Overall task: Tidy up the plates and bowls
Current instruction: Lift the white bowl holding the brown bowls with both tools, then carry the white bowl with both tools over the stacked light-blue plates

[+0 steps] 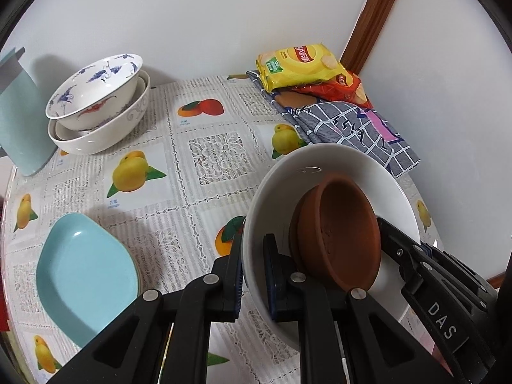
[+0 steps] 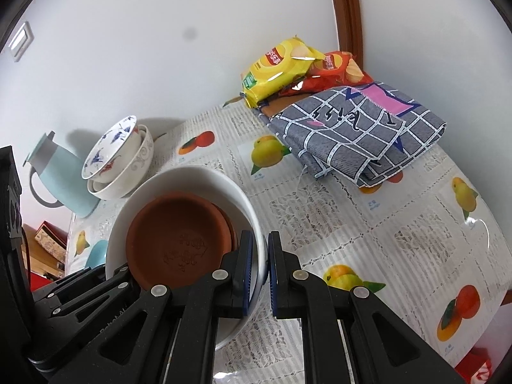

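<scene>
A large white bowl (image 1: 288,172) holds brown clay dishes (image 1: 345,224), which lean tilted inside it. My left gripper (image 1: 252,275) is shut on the bowl's left rim. My right gripper (image 2: 259,272) is shut on the opposite rim of the white bowl (image 2: 179,179), beside the brown dishes (image 2: 172,236). The right gripper's fingers (image 1: 400,249) show in the left wrist view at the bowl's right side. A light blue plate (image 1: 86,275) lies at the front left. A blue-patterned bowl (image 1: 92,86) sits stacked in wider white bowls (image 1: 105,131) at the back left.
A light blue jug (image 2: 60,172) stands at the back left by the wall. Yellow and red snack bags (image 1: 300,64) and a folded grey checked cloth (image 1: 352,128) lie at the back right. A fruit-print tablecloth (image 1: 198,160) covers the table.
</scene>
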